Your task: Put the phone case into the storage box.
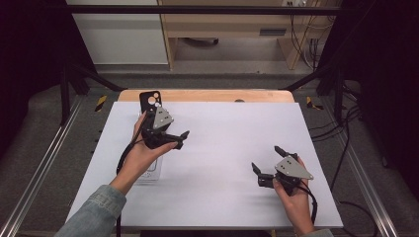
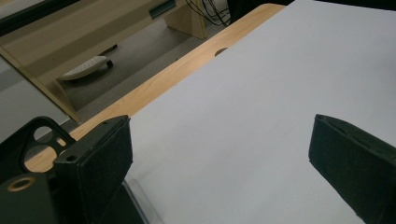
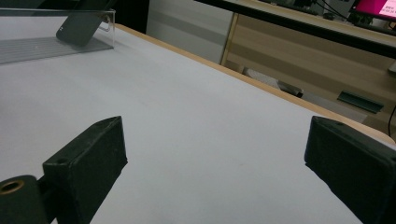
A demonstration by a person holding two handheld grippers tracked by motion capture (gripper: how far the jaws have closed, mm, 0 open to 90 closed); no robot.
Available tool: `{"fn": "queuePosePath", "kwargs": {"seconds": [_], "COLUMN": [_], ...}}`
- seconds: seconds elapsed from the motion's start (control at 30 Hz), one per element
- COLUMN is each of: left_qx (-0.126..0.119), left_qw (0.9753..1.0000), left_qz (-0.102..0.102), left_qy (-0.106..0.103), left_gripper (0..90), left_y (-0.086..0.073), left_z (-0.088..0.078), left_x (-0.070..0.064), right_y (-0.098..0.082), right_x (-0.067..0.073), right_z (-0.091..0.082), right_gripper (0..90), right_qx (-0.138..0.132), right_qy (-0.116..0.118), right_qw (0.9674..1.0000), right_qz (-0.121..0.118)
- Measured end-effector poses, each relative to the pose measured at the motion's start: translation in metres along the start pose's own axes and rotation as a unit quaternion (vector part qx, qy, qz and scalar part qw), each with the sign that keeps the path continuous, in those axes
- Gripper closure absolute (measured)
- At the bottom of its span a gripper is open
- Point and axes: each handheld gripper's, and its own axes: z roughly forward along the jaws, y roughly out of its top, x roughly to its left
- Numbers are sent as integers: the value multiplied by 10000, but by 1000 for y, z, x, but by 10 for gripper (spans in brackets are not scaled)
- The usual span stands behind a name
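- Two grippers hover over a white sheet [image 1: 222, 148] on the table, each held in a person's hand.
- Left gripper [image 1: 175, 139]: jaws spread wide, holding nothing.
- Right gripper [image 1: 267, 161]: jaws likewise released, empty, well apart from the left one.
- Black phone case [image 1: 149, 102]: lies at the table's far left edge, just behind the left gripper, long axis running away from the person.
- Clear stand [image 1: 150, 173]: sits under the left forearm.
- Judgement: the left hand is far nearer the case, but its jaws point rightward, away from it, so it would need to turn.
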Motion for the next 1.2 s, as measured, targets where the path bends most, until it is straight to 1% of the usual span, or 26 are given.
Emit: {"fn": "queuePosePath", "kwargs": {"seconds": [0.2,0.27,0.47,0.53,0.6,0.7,0.83,0.97,1.03,1.13,1.2], "left_qx": [-86,-160,-401,-506,-625,-819,-963,-1113,-1161,-1310,-1395], "left_qw": [9999,9999,9988,9979,9969,9944,9921,9899,9888,9858,9842], "left_qz": [-19,-30,-269,-395,-473,-666,-798,-869,-938,-1047,-1082], "left_qy": [-81,-49,-43,-31,-6,41,95,102,89,110,136], "left_gripper": [56,55,54,54,53,49,44,33,33,32,31], "left_y": [2,3,6,6,5,2,-3,-10,-13,-18,-21], "left_z": [-3,-6,-22,-28,-35,-45,-57,-68,-73,-81,-85], "left_x": [-7,-8,-6,-4,-2,3,8,10,10,12,13], "right_y": [0,0,0,0,0,0,0,0,0,0,0], "right_x": [1,0,0,1,0,-1,0,-1,-1,-1,-2], "right_z": [0,0,0,0,0,-1,-1,-1,-1,-1,-2], "right_gripper": [59,59,58,58,58,57,55,53,52,51,51], "right_qx": [-6,-7,3,-9,-17,-24,-20,-25,-26,-33,-29], "right_qy": [13,6,17,16,13,10,19,10,11,-20,-37], "right_qw": [10000,10000,10000,10000,10000,10000,10000,9999,9999,9999,9998], "right_qz": [4,18,11,14,19,42,57,101,121,134,182]}}
